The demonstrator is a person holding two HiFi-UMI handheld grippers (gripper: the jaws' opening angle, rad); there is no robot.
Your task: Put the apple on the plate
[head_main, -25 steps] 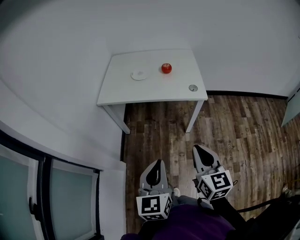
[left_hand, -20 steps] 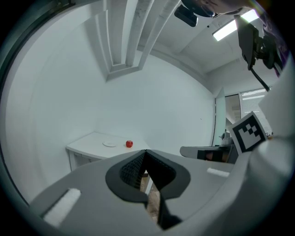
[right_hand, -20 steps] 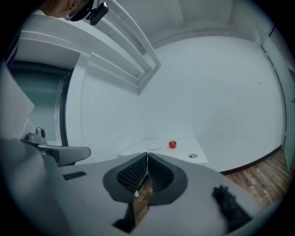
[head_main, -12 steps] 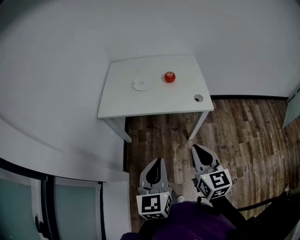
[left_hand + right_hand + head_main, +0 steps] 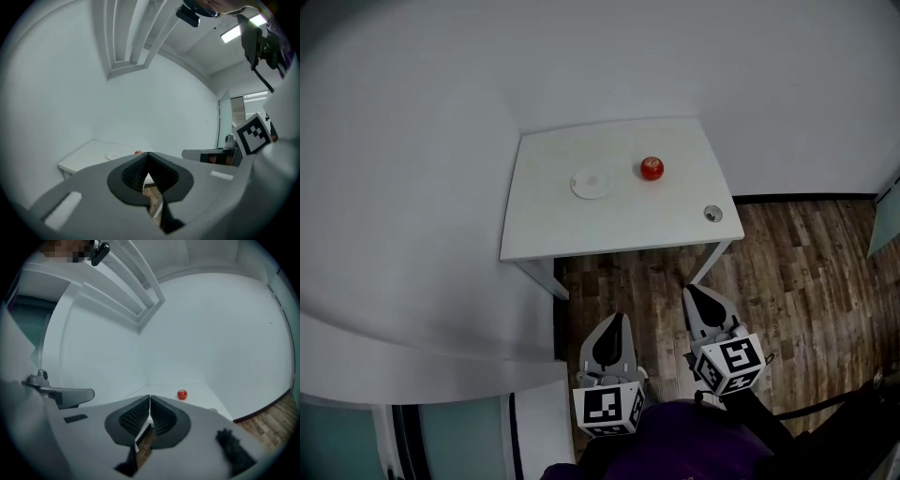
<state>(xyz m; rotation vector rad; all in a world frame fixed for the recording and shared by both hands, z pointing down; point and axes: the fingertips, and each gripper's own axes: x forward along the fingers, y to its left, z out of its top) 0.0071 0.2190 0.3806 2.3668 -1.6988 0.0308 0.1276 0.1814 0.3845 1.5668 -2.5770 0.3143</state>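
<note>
**Head view, with both gripper views.** I hold both grippers low over the brown wood-plank floor [image 5: 806,272], short of the white rectangular table [image 5: 609,225] and pointing toward it.

- **Left gripper** [image 5: 616,322]: the jaws are pressed together, with nothing between them.
- **Right gripper** [image 5: 692,292]: the jaws likewise meet and are empty.
- **Round red apple** [image 5: 652,168]: it stands on the tabletop to the right of the small round white plate [image 5: 592,183], near it but not touching and not yet on it.
- **Small round grey disc** [image 5: 712,213]: it lies near the table's front right corner, well apart from the apple.
- **Pale wall** [image 5: 441,112]: it bounds the table on its far side and its left.

In the right gripper view the apple shows just right of the closed jaw tips, well beyond them. In the left gripper view the apple and plate show just above the jaws' upper edge.
</note>
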